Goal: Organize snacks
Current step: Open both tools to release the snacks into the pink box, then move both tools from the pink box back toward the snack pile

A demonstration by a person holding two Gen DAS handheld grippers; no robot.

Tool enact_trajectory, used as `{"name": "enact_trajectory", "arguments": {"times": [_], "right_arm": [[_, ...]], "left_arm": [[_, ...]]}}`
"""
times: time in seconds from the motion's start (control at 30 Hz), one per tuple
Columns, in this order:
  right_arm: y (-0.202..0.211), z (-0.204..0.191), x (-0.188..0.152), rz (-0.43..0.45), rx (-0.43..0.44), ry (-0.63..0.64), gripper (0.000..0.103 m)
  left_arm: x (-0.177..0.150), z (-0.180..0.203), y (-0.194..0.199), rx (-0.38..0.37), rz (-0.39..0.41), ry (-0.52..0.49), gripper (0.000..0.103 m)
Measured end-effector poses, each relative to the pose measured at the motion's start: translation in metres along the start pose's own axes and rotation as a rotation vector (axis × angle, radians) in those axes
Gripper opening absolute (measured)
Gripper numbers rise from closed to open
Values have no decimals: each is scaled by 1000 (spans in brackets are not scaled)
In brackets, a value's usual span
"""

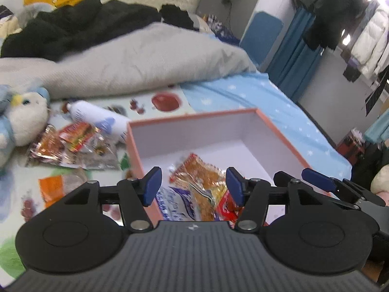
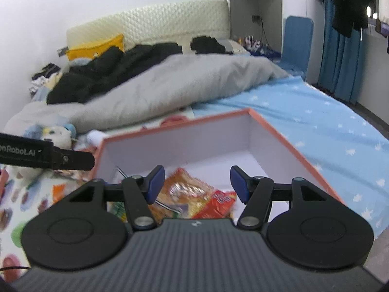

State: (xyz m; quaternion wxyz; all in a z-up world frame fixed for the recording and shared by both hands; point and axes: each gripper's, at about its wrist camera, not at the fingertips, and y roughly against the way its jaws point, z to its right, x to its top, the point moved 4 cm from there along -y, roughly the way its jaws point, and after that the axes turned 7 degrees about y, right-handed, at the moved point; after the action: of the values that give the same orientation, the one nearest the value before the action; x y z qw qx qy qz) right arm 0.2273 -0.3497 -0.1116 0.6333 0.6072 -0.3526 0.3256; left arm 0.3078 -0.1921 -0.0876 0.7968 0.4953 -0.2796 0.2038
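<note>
Left tool (image 1: 193,186): blue pads parted, nothing pinched between them; it hangs over the near-left part of the box.
Right tool (image 2: 197,184): blue pads likewise apart and bare, above the box's near end; in the left view its finger shows at the right edge.
Orange-rimmed white cardboard box (image 1: 279,131): open-topped, on the bed, its far half bare, walls upright on all visible sides.
Snacks inside: orange crinkled cracker packet (image 1: 201,174), white-and-purple wrapper (image 1: 178,204) and red packet (image 1: 227,208), bunched at the near end, touching each other.
Snacks outside: loose pile of red and clear wrappers (image 1: 73,143) left of the box, near its left wall; orange-and-clear packet (image 1: 57,187) nearer the camera.
White cylindrical bottle (image 1: 97,119): lying on its side, its end just beside the box's far-left corner.
White-and-blue plush toy (image 1: 22,121): at the left edge, beside the pile.
Open room: light blue star-print sheet (image 1: 267,97) right of the box lies free; grey crumpled duvet (image 1: 145,58) bounds the far side.
</note>
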Motion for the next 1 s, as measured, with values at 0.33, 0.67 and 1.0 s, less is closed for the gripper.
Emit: {"name": "enact_trajectory", "arguments": {"times": [0.33, 0.67, 1.0], "right_arm": [[40, -38, 36, 111, 23, 20, 62], [59, -82, 38, 121, 93, 63, 62], [69, -126, 16, 73, 164, 130, 62]], "left_arm": [[18, -32, 80, 21, 111, 8, 64], [9, -77, 138, 80, 151, 54, 64], [-26, -120, 168, 145, 137, 111, 64]]}}
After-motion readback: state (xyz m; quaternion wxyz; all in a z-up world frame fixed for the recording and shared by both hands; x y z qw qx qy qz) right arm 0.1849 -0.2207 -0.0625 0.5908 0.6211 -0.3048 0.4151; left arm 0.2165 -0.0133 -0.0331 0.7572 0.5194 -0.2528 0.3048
